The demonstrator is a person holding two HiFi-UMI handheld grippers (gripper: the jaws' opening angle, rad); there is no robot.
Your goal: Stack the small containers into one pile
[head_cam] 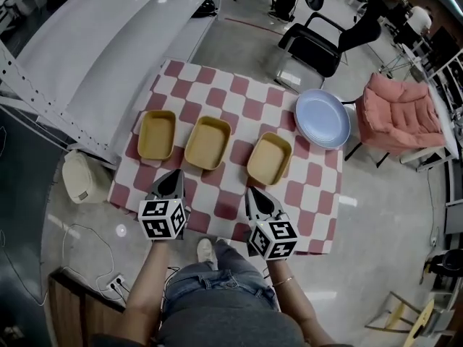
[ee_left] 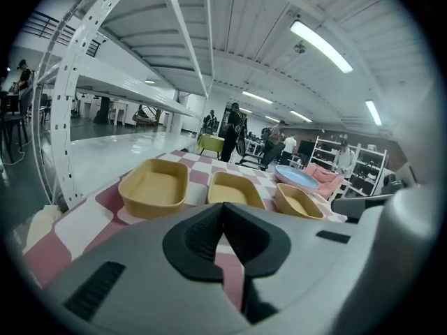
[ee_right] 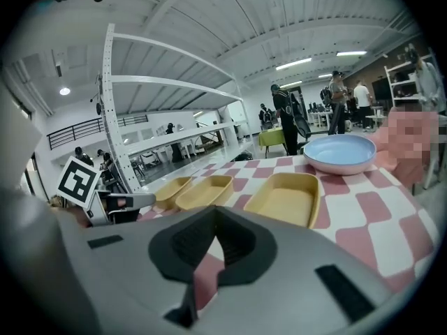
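Three small tan containers stand in a row on the red-and-white checked table point(head_cam: 311, 186): left point(head_cam: 156, 134), middle point(head_cam: 207, 143) and right point(head_cam: 270, 158). None is stacked. My left gripper point(head_cam: 176, 173) hovers over the near part of the table, just short of the gap between the left and middle containers, jaws shut and empty. My right gripper point(head_cam: 252, 192) hangs just short of the right container, also shut and empty. The left gripper view has the three containers point(ee_left: 155, 187) point(ee_left: 234, 189) point(ee_left: 297, 201) beyond its closed tips point(ee_left: 222, 206). In the right gripper view the nearest container point(ee_right: 285, 198) lies past its closed tips point(ee_right: 215, 211).
A pale blue plate point(head_cam: 323, 118) sits at the far right corner of the table. Past it stand a pink armchair point(head_cam: 401, 114) and a black chair point(head_cam: 318, 45). A white shelf frame point(head_cam: 87, 56) runs along the left side, a cream bag point(head_cam: 81, 178) below it.
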